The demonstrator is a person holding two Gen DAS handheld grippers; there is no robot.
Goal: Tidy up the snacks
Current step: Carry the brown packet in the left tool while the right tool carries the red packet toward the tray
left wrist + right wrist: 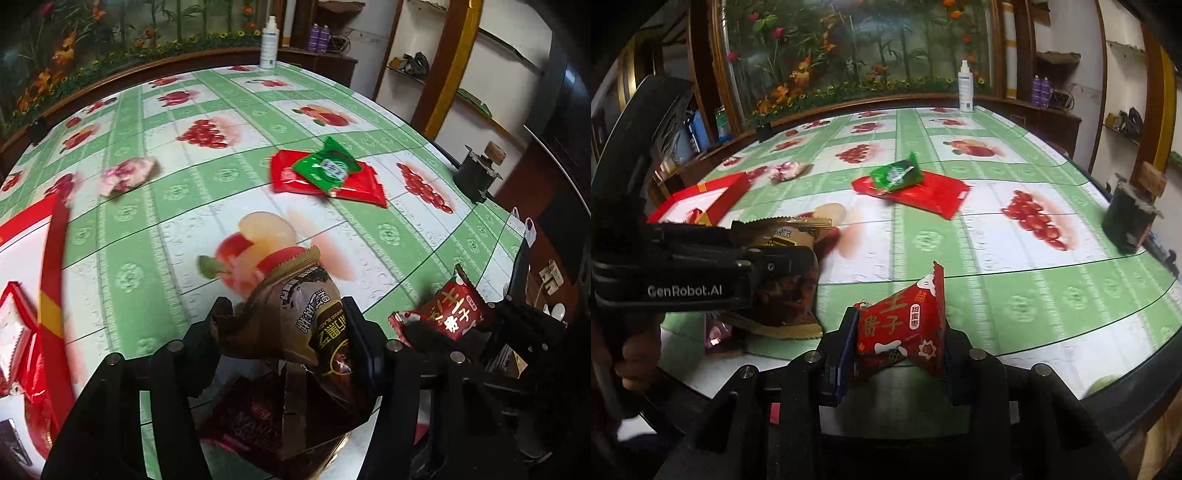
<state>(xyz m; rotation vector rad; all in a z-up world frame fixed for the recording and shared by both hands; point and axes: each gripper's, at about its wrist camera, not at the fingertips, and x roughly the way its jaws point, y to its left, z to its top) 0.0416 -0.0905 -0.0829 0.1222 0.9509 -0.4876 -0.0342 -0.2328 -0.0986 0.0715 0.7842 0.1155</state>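
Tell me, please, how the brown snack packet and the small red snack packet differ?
The brown packet is dull brown and gold with dark lettering; the red packet is bright red with gold characters. The brown one sits in the left claw, the red one in the right claw. The brown one looks larger. Both are sealed, crimp-edged and lifted off the table.

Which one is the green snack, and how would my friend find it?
Look at the fruit-print tablecloth, past both grippers. In the middle lies a flat red packet. The green snack sits on top of it, the only green wrapper among red, brown and pink ones.
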